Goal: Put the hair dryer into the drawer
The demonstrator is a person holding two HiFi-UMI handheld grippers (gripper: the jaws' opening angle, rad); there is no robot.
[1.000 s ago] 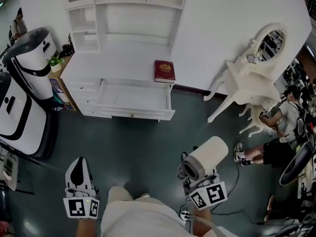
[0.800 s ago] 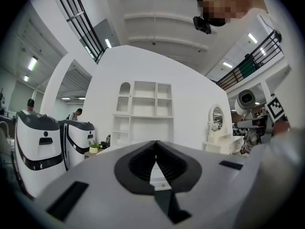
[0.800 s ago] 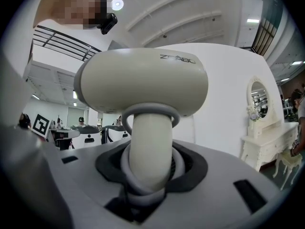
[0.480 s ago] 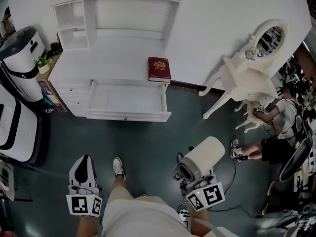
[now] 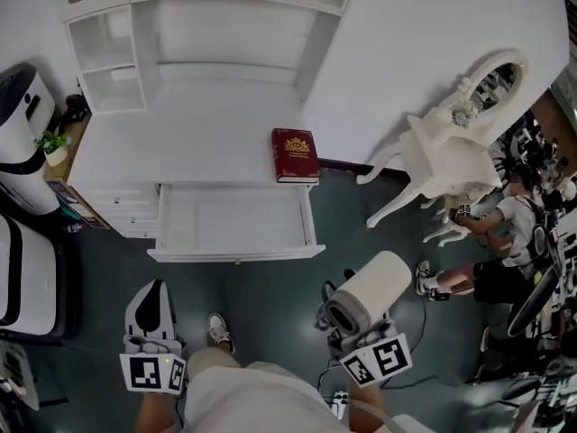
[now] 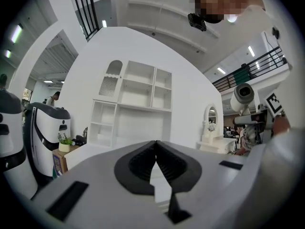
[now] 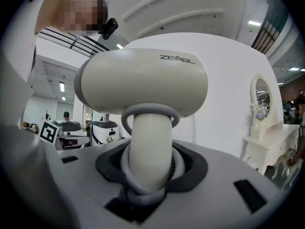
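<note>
In the head view my right gripper (image 5: 354, 325) is shut on the handle of a cream hair dryer (image 5: 365, 289), whose barrel stands above the jaws. The right gripper view shows the handle (image 7: 150, 144) clamped between the dark pads and the barrel (image 7: 143, 82) lying across the top. The white drawer (image 5: 236, 224) stands pulled open and bare inside, straight ahead of me under the white desk top (image 5: 180, 142). At the lower left, my left gripper (image 5: 154, 289) is shut with nothing in it; its pads (image 6: 143, 161) meet at the tip.
A red book (image 5: 295, 154) lies on the desk's right edge, just behind the drawer. Shelves (image 5: 207, 25) rise behind the desk. A white vanity table with an oval mirror (image 5: 455, 147) and a seated person (image 5: 491, 242) are at the right. White machines (image 5: 18, 124) and a potted plant (image 5: 52, 142) stand at the left.
The desk and open drawer have come nearer and lower in the head view as I walk towards them. Both grippers keep their grip and posture.
</note>
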